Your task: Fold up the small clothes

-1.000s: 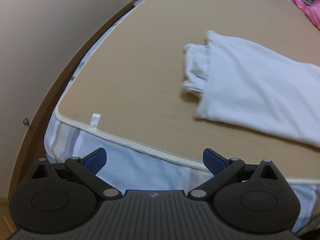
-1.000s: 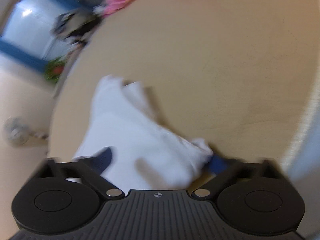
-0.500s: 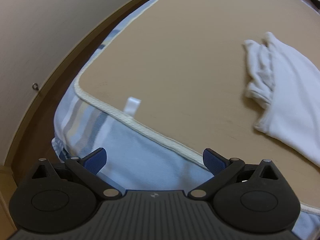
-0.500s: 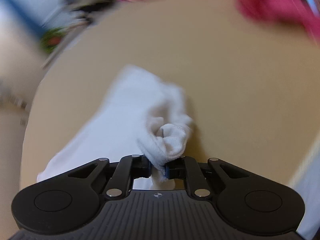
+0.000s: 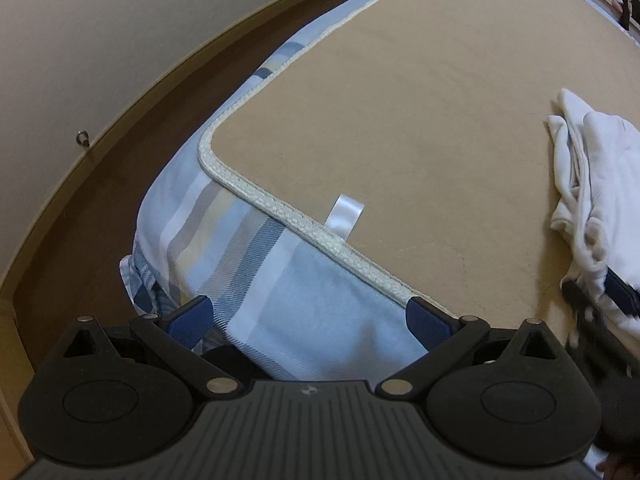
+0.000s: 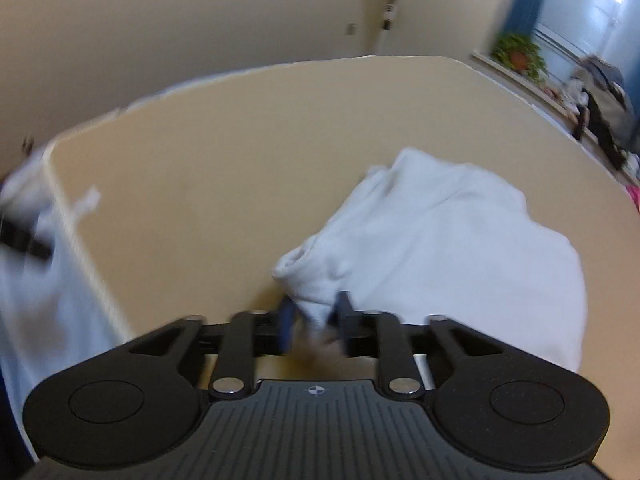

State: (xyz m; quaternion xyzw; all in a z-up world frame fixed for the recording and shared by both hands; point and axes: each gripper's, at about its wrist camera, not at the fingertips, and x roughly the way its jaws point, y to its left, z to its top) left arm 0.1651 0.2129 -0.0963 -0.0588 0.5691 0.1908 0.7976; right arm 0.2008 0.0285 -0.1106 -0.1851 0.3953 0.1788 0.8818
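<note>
The white garment [image 6: 452,240] lies bunched on the tan mat [image 6: 224,184] that covers the bed, toward its near right part. The right gripper [image 6: 314,320] has a rolled edge of that cloth between its fingers, and the jaws are opening; the picture is blurred, so whether the pads press the fabric I cannot tell. Over on the other side, the left gripper [image 5: 308,316] hangs above the corner of the bed with its blue-tipped fingers wide apart and nothing in them, the striped blue sheet [image 5: 256,280] below. From there the garment [image 5: 600,184] sits at the right edge, with the mat's white ribbon tag [image 5: 344,216] well apart from it.
</note>
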